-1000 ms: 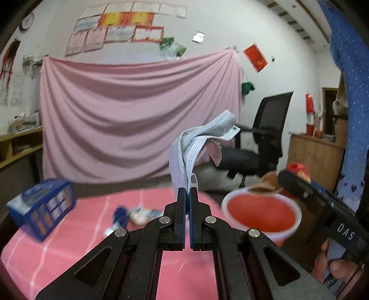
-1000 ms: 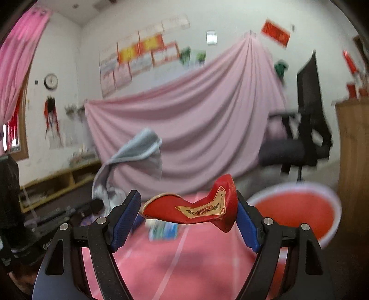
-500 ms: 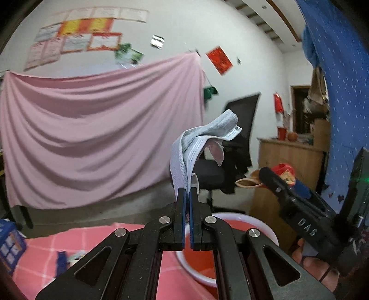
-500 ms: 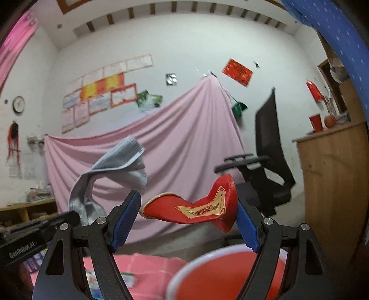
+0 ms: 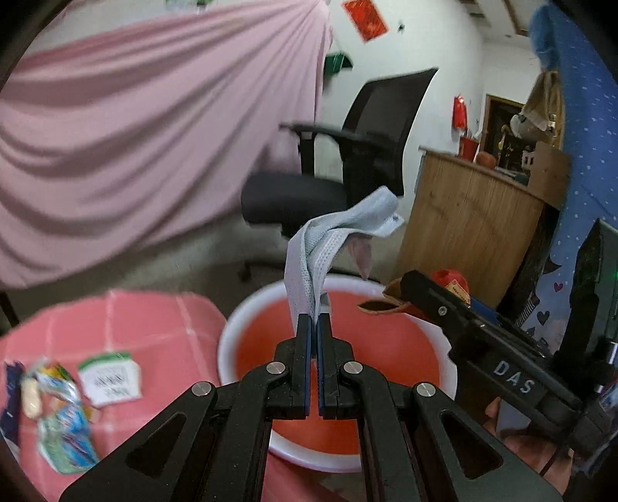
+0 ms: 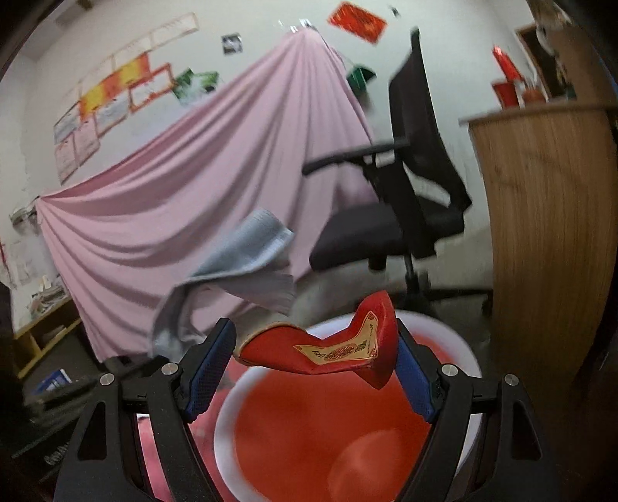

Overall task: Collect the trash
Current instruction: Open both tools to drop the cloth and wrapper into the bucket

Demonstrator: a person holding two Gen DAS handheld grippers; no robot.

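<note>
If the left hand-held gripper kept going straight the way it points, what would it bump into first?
Probably the red basin: the left hand-held gripper, shut on the face mask, points down into it, though depth is uncertain.

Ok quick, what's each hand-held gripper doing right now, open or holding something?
Left hand-held gripper: shut on the grey face mask.
Right hand-held gripper: jaws wide, clamped on the red packet.

A pink sheet (image 5: 135, 127) hangs across the white wall (image 6: 270, 23); a black office chair (image 5: 347, 154) stands beside a wooden counter (image 5: 471, 231).
</note>
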